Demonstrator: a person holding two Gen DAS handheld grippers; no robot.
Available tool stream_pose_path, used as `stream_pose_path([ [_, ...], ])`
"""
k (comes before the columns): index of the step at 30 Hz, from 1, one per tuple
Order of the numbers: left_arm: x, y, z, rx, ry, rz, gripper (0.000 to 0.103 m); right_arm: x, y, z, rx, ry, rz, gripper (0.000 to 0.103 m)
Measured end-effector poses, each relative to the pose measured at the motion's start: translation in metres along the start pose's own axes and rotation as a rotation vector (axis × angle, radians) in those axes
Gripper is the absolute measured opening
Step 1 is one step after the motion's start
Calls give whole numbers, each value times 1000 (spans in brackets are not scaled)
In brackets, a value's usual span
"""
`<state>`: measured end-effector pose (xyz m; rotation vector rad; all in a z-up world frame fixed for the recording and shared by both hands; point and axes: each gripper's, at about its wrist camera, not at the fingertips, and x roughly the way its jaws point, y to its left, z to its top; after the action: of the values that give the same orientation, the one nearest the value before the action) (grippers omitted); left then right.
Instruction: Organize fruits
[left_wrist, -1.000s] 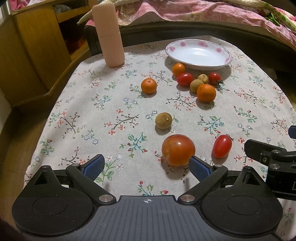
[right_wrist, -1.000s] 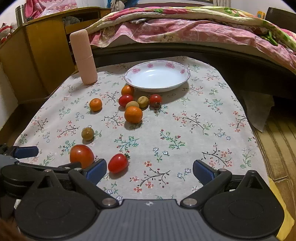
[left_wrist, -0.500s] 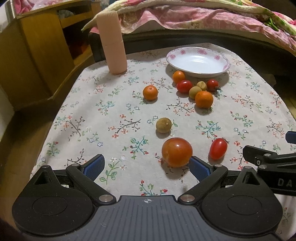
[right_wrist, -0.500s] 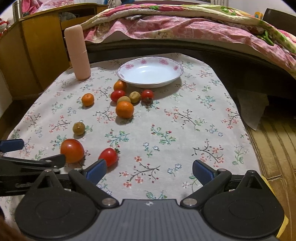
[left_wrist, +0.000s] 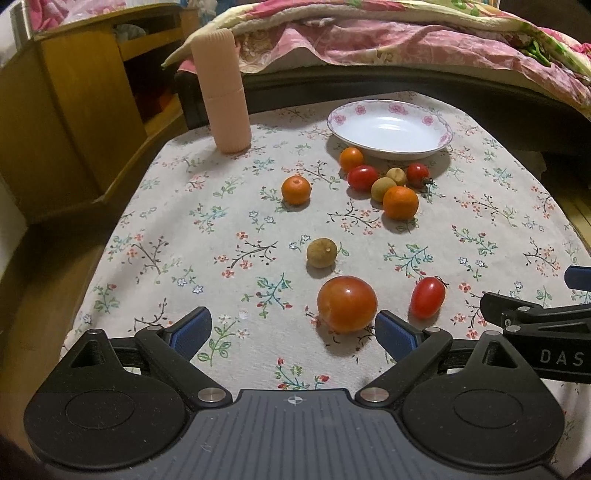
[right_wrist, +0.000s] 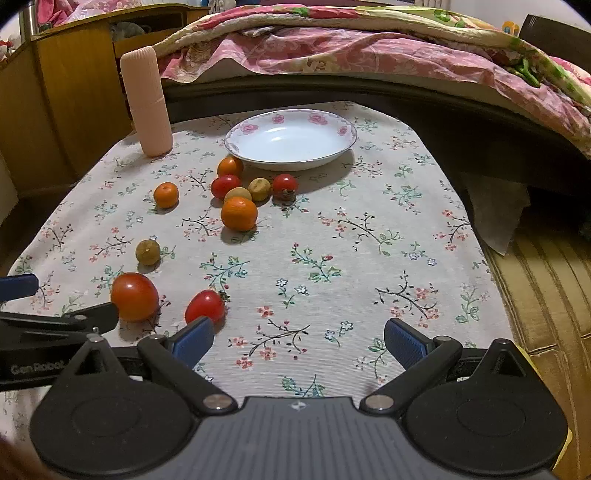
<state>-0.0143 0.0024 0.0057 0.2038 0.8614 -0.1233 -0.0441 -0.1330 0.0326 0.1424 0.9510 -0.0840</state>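
On the flowered tablecloth (left_wrist: 229, 236), the big tomato (left_wrist: 347, 303) lay nearest the left gripper (left_wrist: 291, 330), just inside its right finger and well off centre between the jaws. To take it cleanly, the gripper probably needed to shift right until the tomato sat midway, then close gently, since the skin looked smooth and likely to slip or bruise. The empty plate (left_wrist: 389, 147) at the far end seemed the likely destination. Both tools hovered low and level over the near edge, side by side. The left gripper was spread wide and held nothing; the right gripper (right_wrist: 299, 341) was equally wide and empty, with the small red tomato (right_wrist: 205, 306) just ahead of its left finger.
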Motion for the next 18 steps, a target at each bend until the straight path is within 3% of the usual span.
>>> stream_pose_path([
  [18,2,-2,-1,10,8,-4,94,1,1,0,3,9,25,98],
])
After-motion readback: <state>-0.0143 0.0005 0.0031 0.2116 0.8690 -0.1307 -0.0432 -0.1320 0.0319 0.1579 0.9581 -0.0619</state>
